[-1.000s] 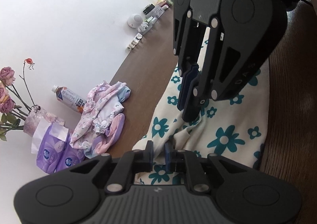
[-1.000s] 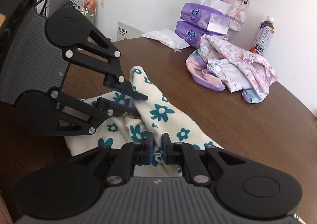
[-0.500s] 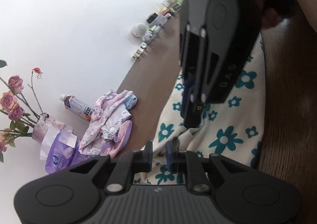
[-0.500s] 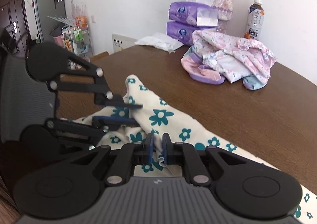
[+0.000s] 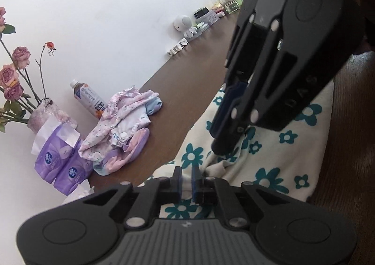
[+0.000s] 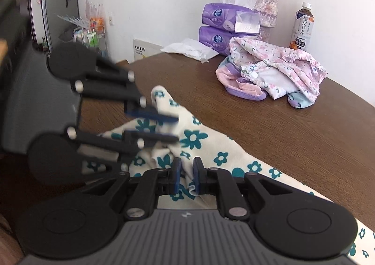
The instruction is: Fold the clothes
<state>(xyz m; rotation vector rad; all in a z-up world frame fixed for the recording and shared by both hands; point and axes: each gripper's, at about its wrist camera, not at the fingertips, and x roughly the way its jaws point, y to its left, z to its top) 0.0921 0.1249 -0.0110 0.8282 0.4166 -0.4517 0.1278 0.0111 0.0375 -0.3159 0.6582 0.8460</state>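
Observation:
A cream cloth with teal flowers (image 6: pixel 218 143) lies bunched on the brown table (image 6: pixel 281 136). My right gripper (image 6: pixel 187 164) is shut on a raised fold of it. My left gripper (image 5: pixel 186 171) is closing on another fold of the same cloth (image 5: pixel 269 176), with fabric between its blue pads. The two grippers sit close together, nearly at right angles. From the right wrist the left gripper (image 6: pixel 177 129) shows blurred at the left. The right gripper (image 5: pixel 220 148) hangs into the left wrist view from the upper right.
A pile of pink and lilac baby clothes (image 6: pixel 274 77) lies further along the table. Behind it stand purple tissue packs (image 6: pixel 225 21), a vase of roses (image 6: pixel 260 0) and a tea bottle (image 6: pixel 303 28). A loose tissue (image 6: pixel 189 48) lies nearby. Small items (image 5: pixel 187 26) line the far edge.
Both grippers have rolled a little while staying at the cloth. The left jaws widened slightly half a second ago and have narrowed again on the fabric.

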